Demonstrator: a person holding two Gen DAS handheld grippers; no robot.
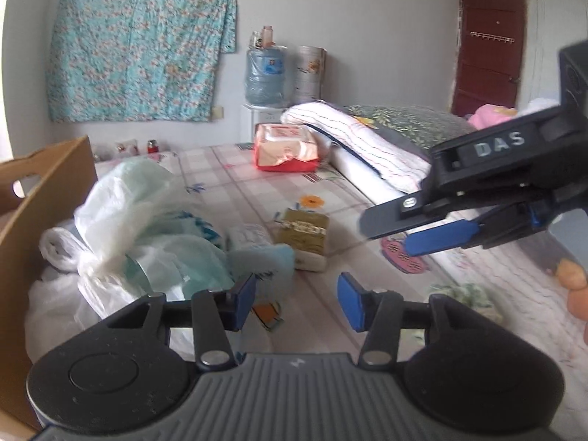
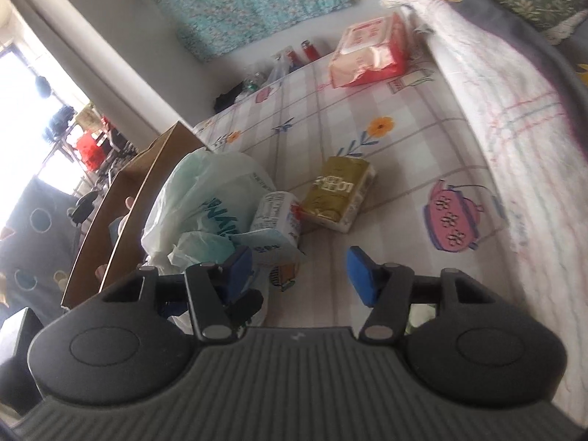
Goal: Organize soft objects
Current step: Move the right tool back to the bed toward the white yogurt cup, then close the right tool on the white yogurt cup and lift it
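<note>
Sitting beside cardboard box [image 1: 47,198]: plastic bags [image 1: 136,217]

The right gripper [image 2: 299,275] hangs over the checked, flower-printed bed sheet [image 2: 397,198] with its blue pads apart and nothing between them. Just ahead, a gold tissue pack [image 2: 340,193] lies flat, touching a small white pack [image 2: 275,217] at its left. A crumpled white plastic bag [image 2: 205,202] sits beside those, against a brown cardboard box [image 2: 125,198]. Near the far wall rests a red-and-white package [image 2: 371,51], possibly tissues; blur hides its print.
</note>
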